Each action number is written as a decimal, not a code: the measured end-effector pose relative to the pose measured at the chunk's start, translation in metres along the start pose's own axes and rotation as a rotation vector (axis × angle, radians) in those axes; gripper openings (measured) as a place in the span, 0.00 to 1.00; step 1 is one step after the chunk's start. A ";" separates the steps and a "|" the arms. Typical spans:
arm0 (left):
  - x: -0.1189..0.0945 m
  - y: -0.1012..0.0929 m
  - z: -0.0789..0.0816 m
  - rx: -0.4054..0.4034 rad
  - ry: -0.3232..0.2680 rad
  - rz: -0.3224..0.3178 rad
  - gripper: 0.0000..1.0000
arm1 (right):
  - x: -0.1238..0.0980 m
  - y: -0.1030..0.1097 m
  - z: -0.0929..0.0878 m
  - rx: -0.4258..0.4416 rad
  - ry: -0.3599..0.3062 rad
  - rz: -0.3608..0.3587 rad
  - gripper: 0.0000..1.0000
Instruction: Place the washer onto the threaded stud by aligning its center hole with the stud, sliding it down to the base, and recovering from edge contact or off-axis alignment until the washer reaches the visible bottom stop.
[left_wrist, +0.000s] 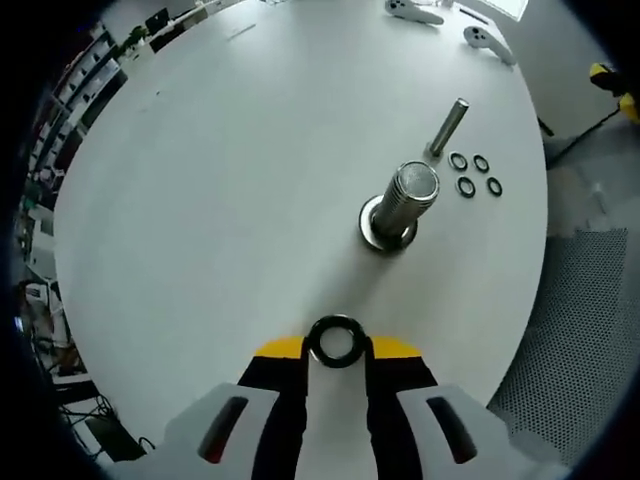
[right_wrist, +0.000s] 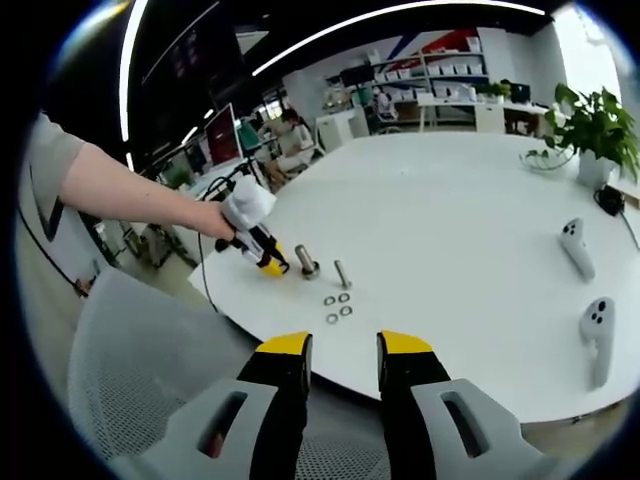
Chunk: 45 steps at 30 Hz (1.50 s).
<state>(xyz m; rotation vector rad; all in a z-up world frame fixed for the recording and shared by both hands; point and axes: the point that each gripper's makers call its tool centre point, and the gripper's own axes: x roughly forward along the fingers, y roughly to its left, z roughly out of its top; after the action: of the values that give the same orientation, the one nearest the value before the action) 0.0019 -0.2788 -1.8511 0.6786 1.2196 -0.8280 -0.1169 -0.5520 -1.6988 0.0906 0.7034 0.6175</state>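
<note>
Table: white round top (right_wrist: 450, 210)
Light: ceiling strips (right_wrist: 400, 12)
Background: shelves (right_wrist: 440, 65), potted plant (right_wrist: 592, 125), mesh chair (right_wrist: 130, 370)

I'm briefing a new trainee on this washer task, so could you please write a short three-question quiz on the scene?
1. True or false: the left gripper holds a washer between its jaws.
2. How many spare washers lie on the table beside the thin stud?
3. Is the right gripper A) shut on a washer, or B) open and holding nothing?

Key: 1 true; 2 four; 3 B.
</note>
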 end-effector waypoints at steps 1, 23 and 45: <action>0.000 0.000 0.000 -0.002 -0.001 0.003 0.19 | 0.000 0.001 0.000 -0.005 0.002 0.001 0.28; -0.049 -0.010 0.038 0.056 -0.141 -0.004 0.19 | 0.000 0.002 -0.001 -0.012 0.005 0.004 0.28; -0.073 -0.025 0.073 0.097 -0.230 -0.015 0.19 | -0.001 0.001 -0.001 -0.008 0.003 0.000 0.28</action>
<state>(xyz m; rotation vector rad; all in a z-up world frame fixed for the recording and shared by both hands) 0.0098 -0.3397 -1.7644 0.6337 0.9828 -0.9550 -0.1188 -0.5517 -1.6989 0.0820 0.7036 0.6205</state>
